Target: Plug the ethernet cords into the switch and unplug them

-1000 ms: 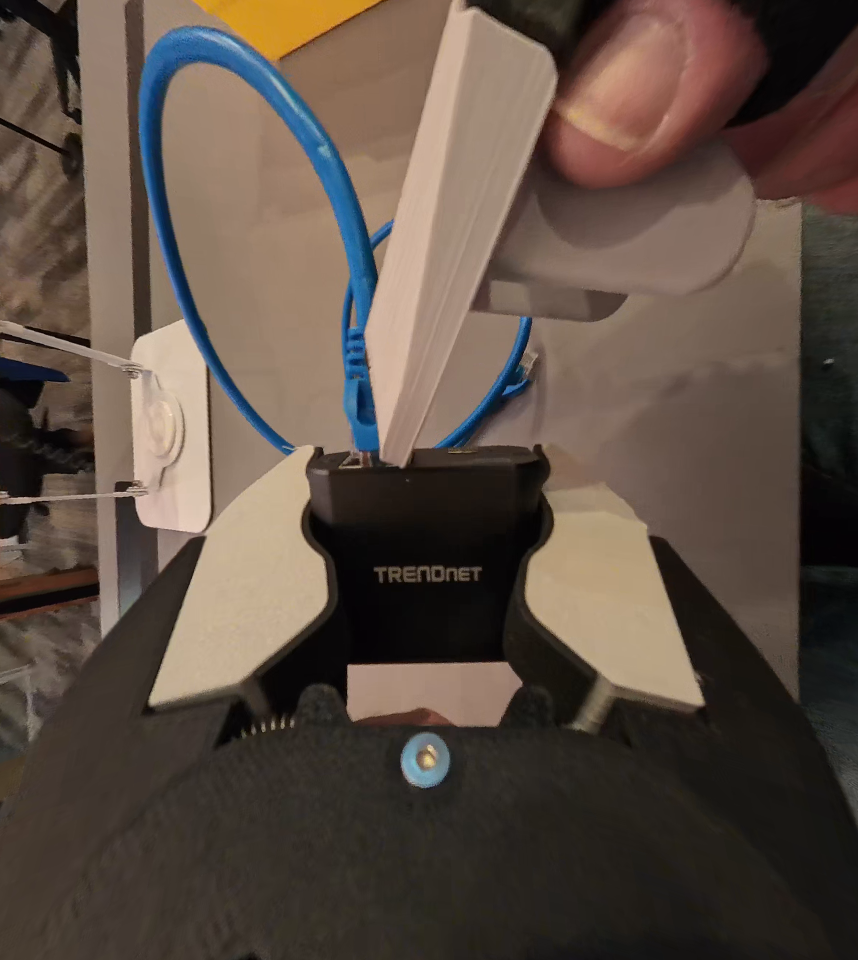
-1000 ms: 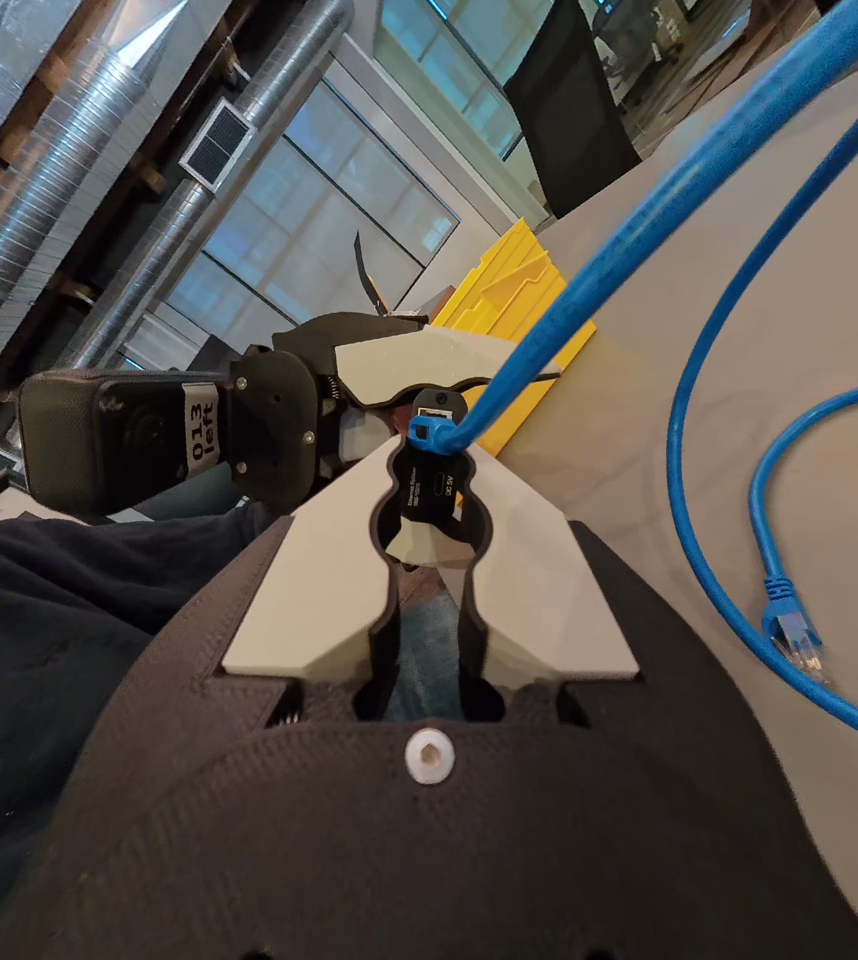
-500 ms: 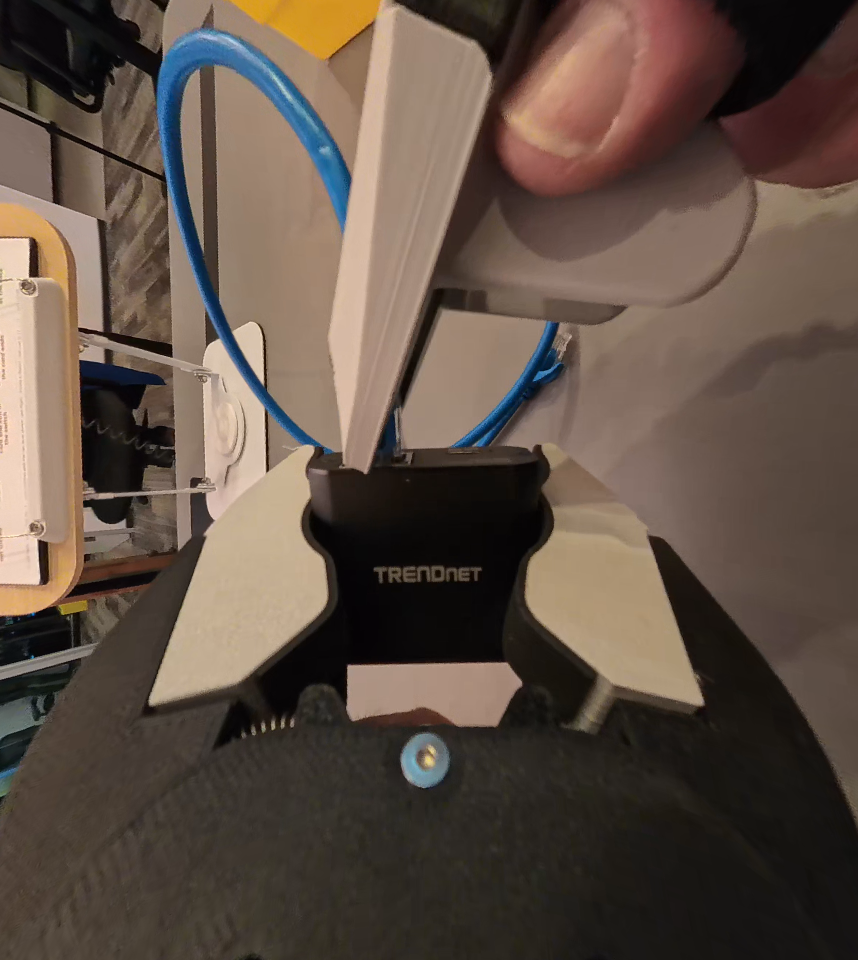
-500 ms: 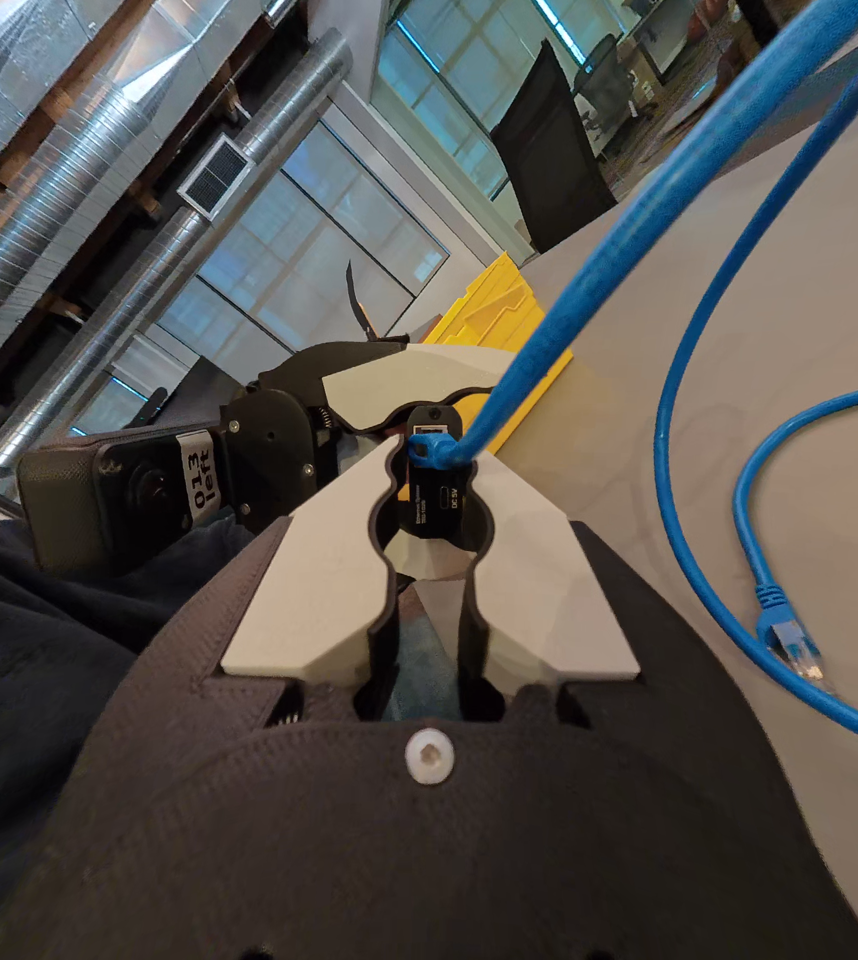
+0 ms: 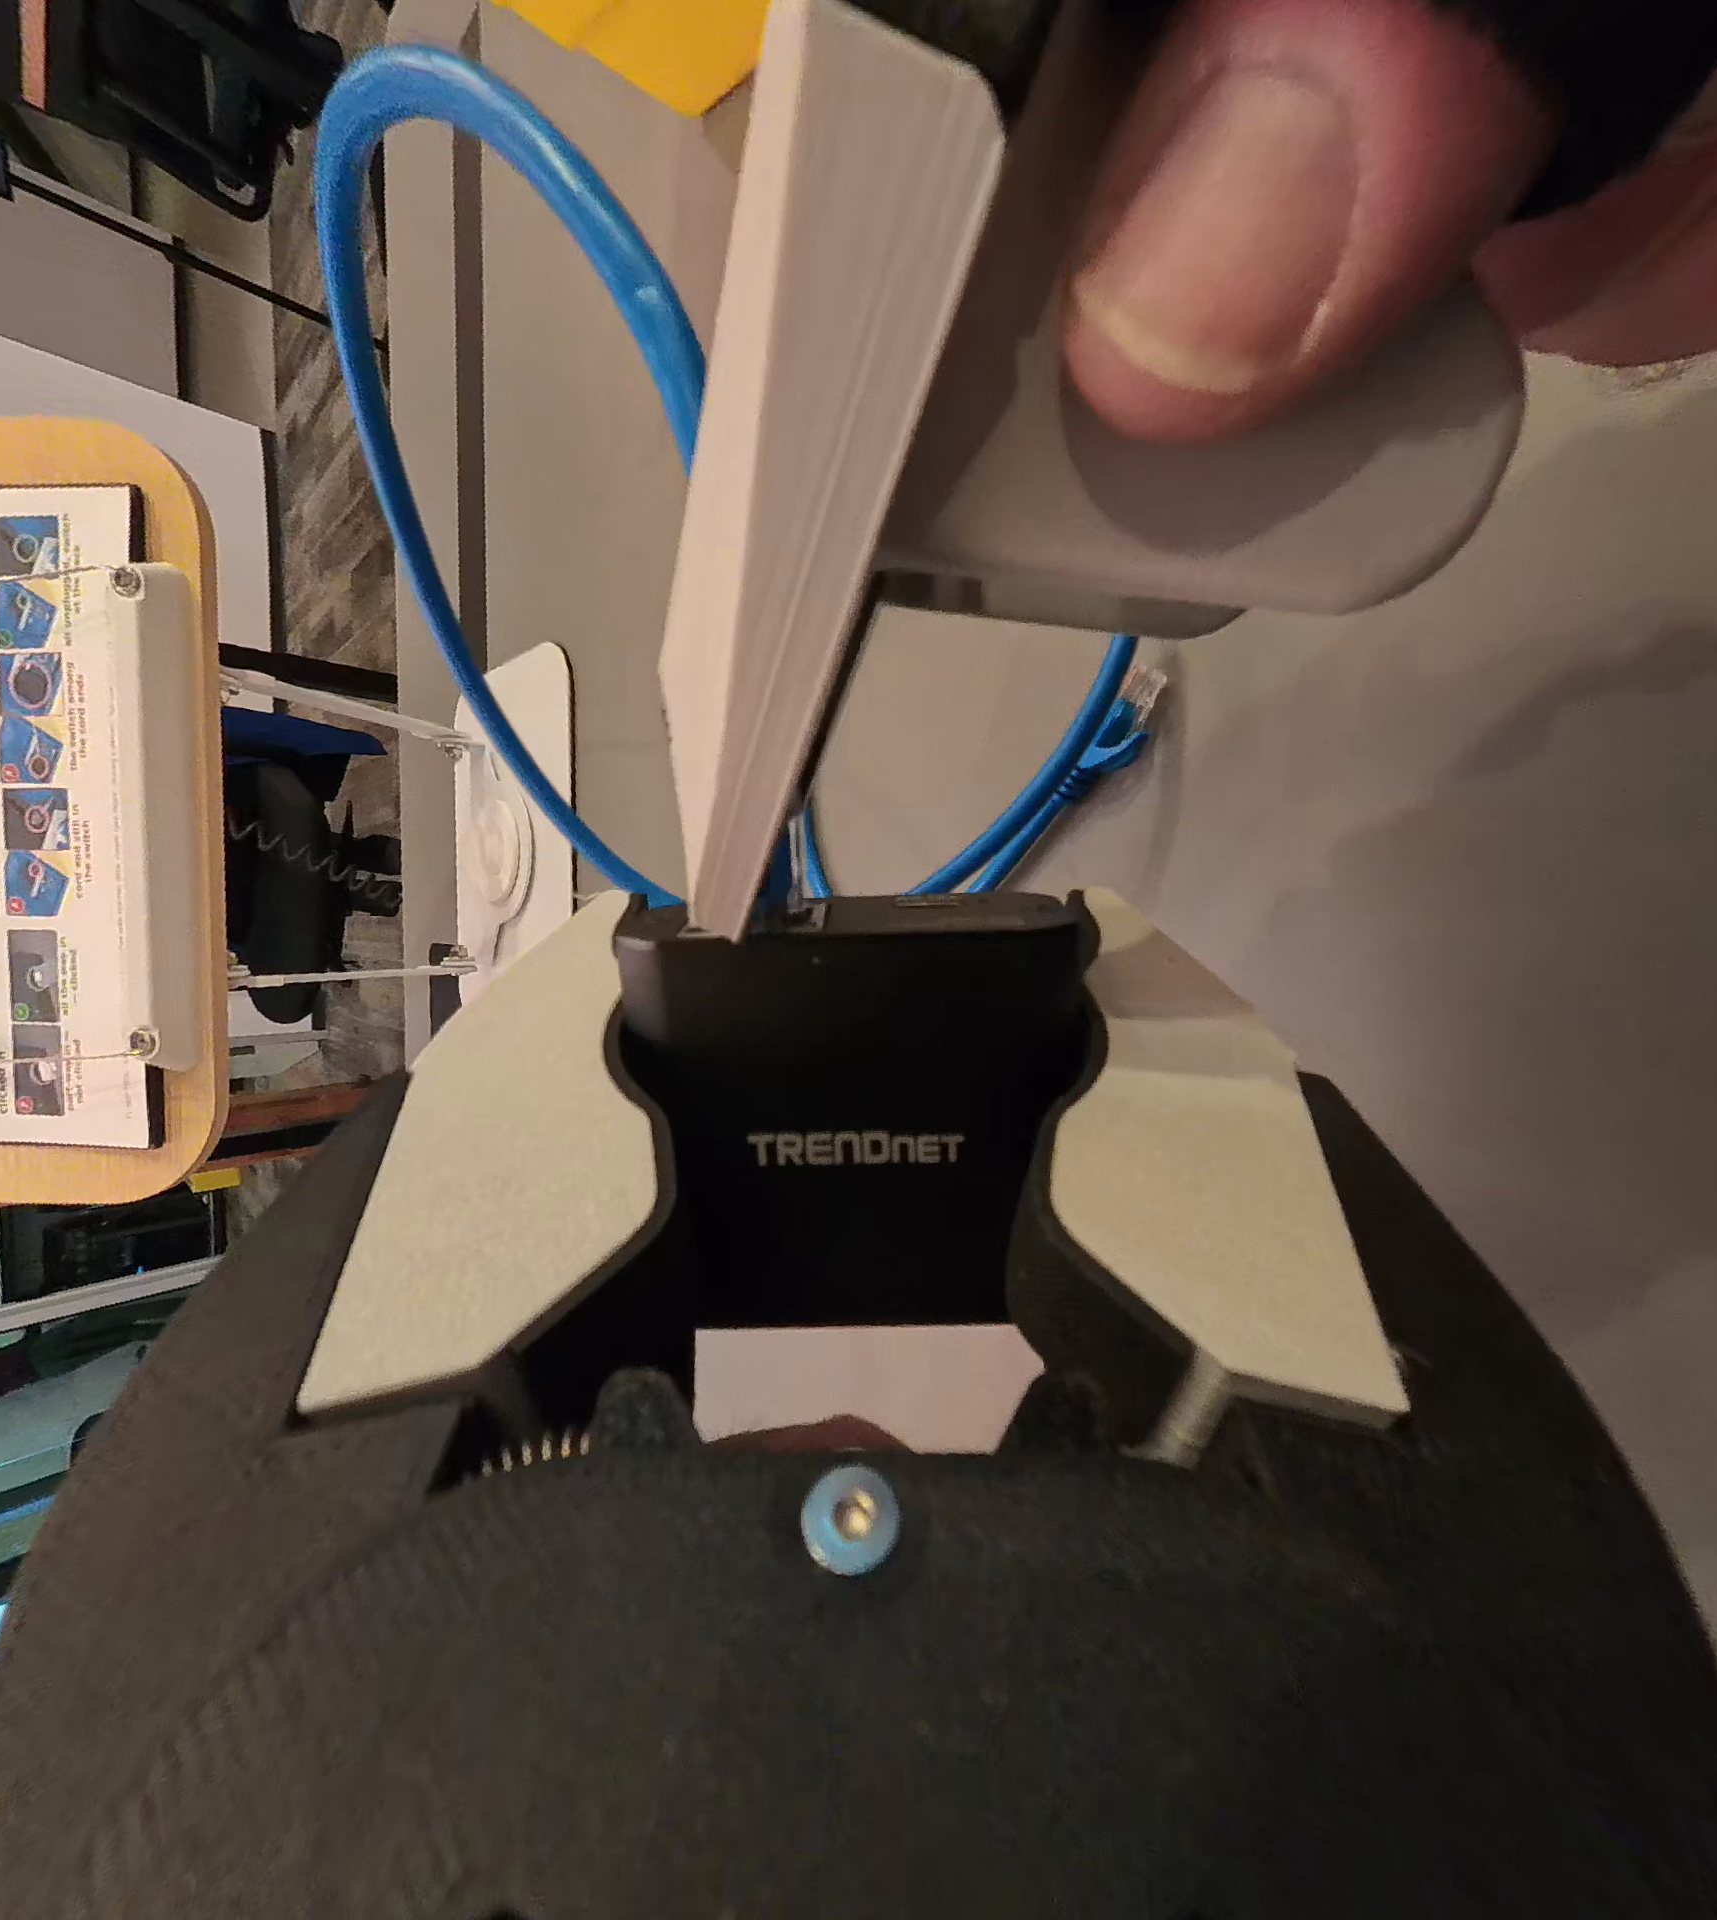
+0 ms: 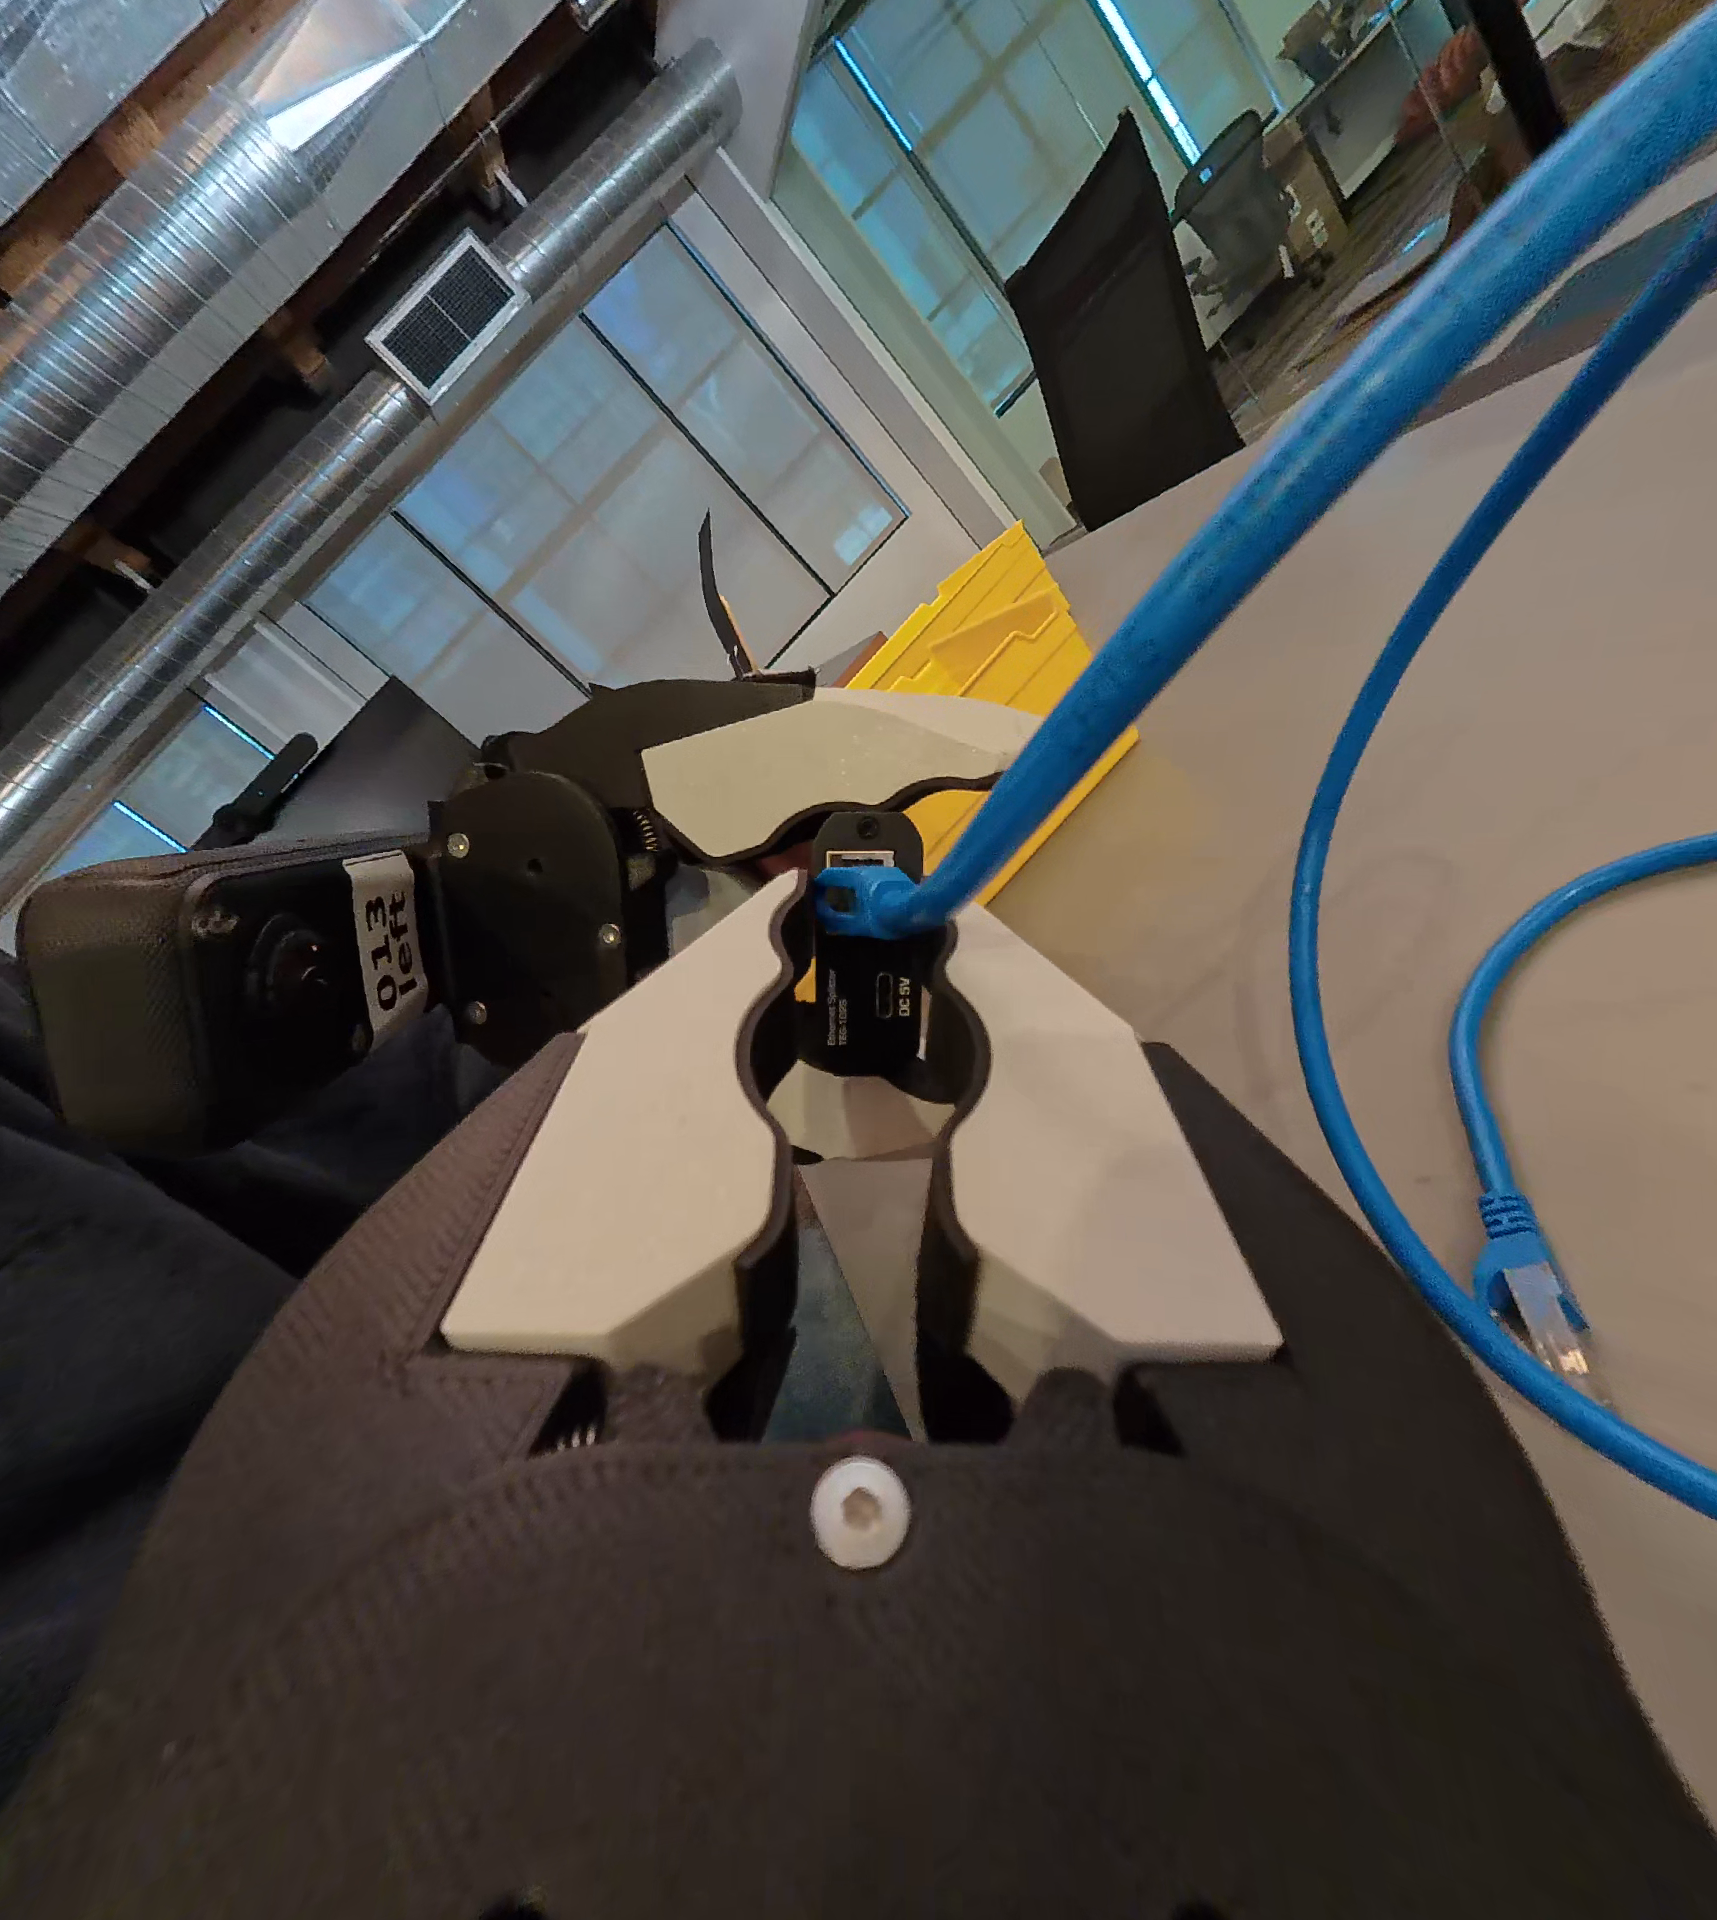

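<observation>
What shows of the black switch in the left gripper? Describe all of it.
The switch is a small, flat black box with rounded corners, plastic by its look, with pale lettering on its broad face. The left gripper is shut on its two sides. Its narrow port edge faces away; a blue plug sits in one port there, pinched by the right gripper. The port beside it is empty.

Right tool [image 5: 719, 914] now further left along the switch [image 5: 854, 1101] port edge, over the plugged blue plug [image 6: 859, 902].
</observation>
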Tool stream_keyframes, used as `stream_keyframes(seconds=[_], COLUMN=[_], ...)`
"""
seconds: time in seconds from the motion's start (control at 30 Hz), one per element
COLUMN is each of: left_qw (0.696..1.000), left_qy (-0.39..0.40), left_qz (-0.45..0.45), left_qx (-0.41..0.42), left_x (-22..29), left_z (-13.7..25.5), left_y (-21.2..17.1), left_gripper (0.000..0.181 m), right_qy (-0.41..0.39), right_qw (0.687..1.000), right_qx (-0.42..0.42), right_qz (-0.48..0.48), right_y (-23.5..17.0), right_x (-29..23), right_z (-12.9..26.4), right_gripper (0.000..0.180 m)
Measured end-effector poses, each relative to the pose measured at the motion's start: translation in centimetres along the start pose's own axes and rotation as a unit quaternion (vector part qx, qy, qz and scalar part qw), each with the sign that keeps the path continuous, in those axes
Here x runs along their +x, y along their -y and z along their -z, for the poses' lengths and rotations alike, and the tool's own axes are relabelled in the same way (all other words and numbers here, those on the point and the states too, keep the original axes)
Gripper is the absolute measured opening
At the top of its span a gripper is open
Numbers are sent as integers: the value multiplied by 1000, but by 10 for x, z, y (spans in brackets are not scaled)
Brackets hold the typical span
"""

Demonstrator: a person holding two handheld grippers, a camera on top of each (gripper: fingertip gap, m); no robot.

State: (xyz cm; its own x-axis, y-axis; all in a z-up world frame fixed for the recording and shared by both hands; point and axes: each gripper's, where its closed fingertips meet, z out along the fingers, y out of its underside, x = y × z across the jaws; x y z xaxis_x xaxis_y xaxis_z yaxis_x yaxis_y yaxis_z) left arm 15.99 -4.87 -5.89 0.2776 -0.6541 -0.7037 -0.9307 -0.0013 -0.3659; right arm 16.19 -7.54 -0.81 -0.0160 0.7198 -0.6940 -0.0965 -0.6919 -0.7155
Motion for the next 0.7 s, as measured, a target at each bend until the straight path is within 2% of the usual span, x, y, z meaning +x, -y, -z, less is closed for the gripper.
stream_keyframes(seconds=[0.3,0.7], left_qw=[1000,1000], left_qy=[1,4], left_qz=[4,12], left_qx=[0,-10], left_x=[-1,-2], left_z=[2,1], left_y=[1,1], left_gripper=[74,74], right_qy=[9,-24], right_qw=[1000,999], right_qx=[2,-13], right_qz=[-6,43], right_y=[2,3], right_x=[-2,-1], right_z=[2,1], right_gripper=[16,13])
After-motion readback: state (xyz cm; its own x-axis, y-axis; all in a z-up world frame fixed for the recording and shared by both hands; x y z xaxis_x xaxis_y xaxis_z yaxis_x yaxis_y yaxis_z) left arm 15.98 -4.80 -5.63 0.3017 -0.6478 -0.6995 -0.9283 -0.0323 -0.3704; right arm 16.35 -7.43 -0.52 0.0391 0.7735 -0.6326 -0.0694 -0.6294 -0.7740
